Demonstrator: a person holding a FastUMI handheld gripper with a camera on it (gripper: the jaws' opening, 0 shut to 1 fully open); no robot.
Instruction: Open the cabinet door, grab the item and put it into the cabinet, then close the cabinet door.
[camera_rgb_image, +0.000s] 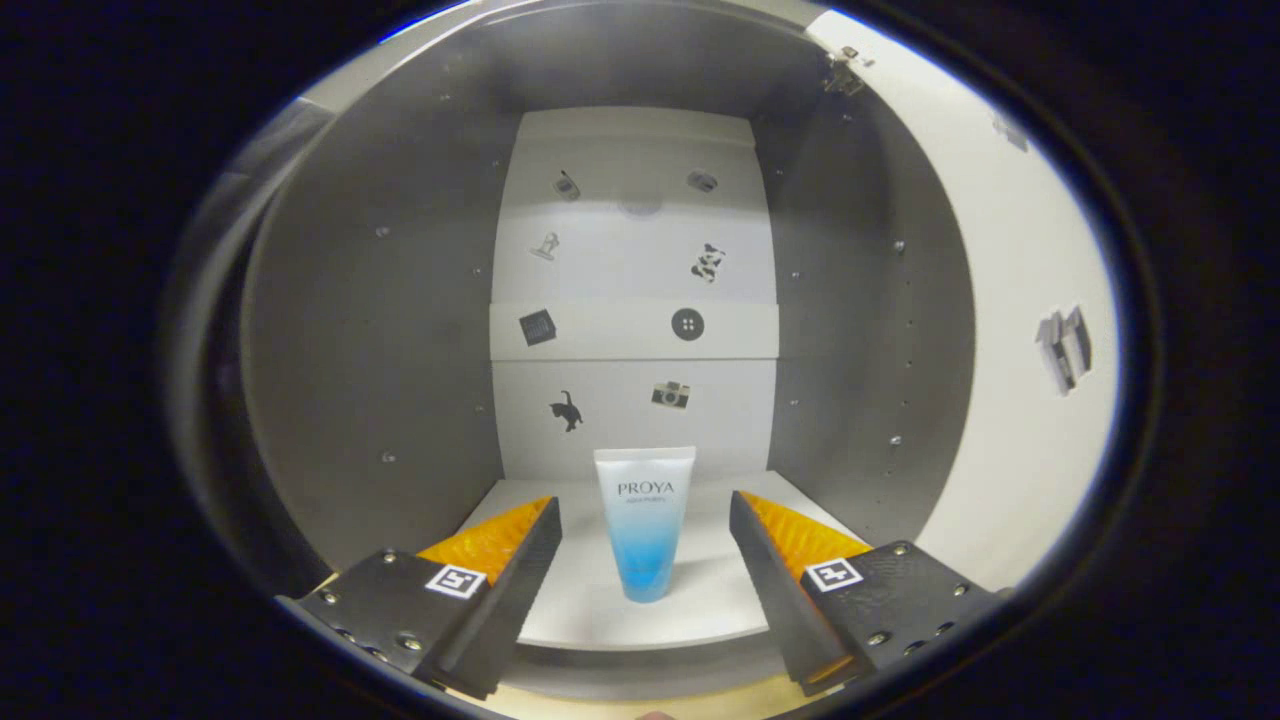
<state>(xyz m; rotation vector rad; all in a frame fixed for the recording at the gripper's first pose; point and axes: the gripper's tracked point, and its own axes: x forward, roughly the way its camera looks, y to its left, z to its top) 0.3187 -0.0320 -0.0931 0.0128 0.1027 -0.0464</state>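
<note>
A white-and-blue cosmetic tube (644, 522) stands upright, cap down, on the bottom shelf (700, 600) inside the open cabinet. My gripper (645, 515) is open, one finger on each side of the tube, with a clear gap between each finger and the tube. Nothing is pressed between the fingers. The cabinet door (1030, 330) is swung open to the right, its hinge (845, 72) showing at the top.
The cabinet's grey side walls (380, 350) close in left and right. Its white back panel (635, 300) carries several small stickers and a cross rail (610, 330) at mid height. The shelf's front edge lies just below the fingers.
</note>
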